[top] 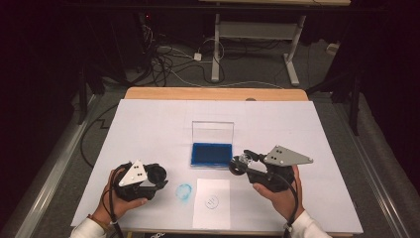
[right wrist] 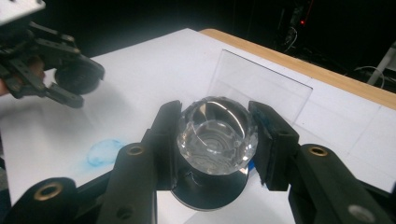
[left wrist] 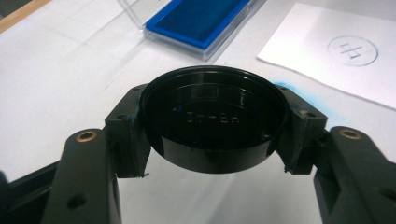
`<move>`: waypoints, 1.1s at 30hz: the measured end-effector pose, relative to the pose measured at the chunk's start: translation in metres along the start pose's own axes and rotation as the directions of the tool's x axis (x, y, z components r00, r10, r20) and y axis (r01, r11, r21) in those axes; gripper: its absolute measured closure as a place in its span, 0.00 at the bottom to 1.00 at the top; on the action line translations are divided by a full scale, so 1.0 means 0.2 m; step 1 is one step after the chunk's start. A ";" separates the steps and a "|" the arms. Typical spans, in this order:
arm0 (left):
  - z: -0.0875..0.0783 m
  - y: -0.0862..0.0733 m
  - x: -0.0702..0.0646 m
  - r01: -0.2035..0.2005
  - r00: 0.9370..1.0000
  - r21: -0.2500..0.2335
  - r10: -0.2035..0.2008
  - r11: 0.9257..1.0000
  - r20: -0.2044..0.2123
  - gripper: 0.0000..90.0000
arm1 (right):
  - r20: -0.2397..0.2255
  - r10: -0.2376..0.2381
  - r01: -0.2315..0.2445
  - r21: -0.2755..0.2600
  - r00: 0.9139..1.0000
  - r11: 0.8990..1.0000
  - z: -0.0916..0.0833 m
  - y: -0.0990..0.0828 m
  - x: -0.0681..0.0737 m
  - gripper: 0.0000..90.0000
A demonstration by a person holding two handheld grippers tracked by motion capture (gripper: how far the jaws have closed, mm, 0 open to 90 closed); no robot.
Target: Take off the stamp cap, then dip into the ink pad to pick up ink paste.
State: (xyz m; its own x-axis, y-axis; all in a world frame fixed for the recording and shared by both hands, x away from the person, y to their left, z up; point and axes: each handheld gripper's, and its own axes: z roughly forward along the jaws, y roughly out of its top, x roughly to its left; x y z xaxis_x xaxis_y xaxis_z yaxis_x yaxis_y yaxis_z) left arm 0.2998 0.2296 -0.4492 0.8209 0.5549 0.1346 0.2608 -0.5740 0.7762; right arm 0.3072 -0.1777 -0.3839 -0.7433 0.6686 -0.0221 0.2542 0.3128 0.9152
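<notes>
My left gripper (top: pixel 156 180) (left wrist: pixel 212 123) is shut on a round black cap (left wrist: pixel 212 116), held hollow side up a little above the table at the front left. My right gripper (top: pixel 241 164) (right wrist: pixel 217 142) is shut on a stamp (top: pixel 242 161) (right wrist: pixel 217 135) with a clear faceted knob and a dark round base, just right of the blue ink pad (top: pixel 211 154) (left wrist: pixel 201 21). The pad's clear lid (top: pixel 213 131) (right wrist: pixel 254 86) stands open behind it. A white paper sheet (top: pixel 212 214) (left wrist: pixel 327 70) bearing a round stamped mark (top: pixel 211 202) (left wrist: pixel 352 50) lies at the front, between the two grippers.
A white cover (top: pixel 148 124) lies over the wooden table (top: pixel 213 93). A blue ink smudge (top: pixel 183 193) (right wrist: pixel 102 151) marks the cover left of the sheet. In the right gripper view the left gripper (right wrist: pixel 65 77) shows at the upper left. Cables and a desk frame stand on the floor beyond.
</notes>
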 end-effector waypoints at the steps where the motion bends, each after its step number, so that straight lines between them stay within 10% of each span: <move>1: 0.00 -0.01 -0.01 0.021 1.000 -0.012 -0.021 1.000 -0.006 0.40 | 0.002 0.002 -0.002 0.002 1.000 1.000 0.00 0.00 0.00 0.64; 33: -0.06 -0.09 -0.01 -0.001 1.000 0.019 0.001 1.000 -0.006 0.40 | 0.026 -0.022 0.019 0.103 0.999 0.994 0.18 0.05 -0.08 0.64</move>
State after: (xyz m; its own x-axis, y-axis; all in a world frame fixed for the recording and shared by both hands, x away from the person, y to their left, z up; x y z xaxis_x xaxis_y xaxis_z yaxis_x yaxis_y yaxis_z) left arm 0.2879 0.2462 -0.4569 0.8182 0.5580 0.1389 0.2696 -0.5856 0.7644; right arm 0.3442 -0.1612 -0.3889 -0.7327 0.6785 -0.0526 0.3023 0.3937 0.8681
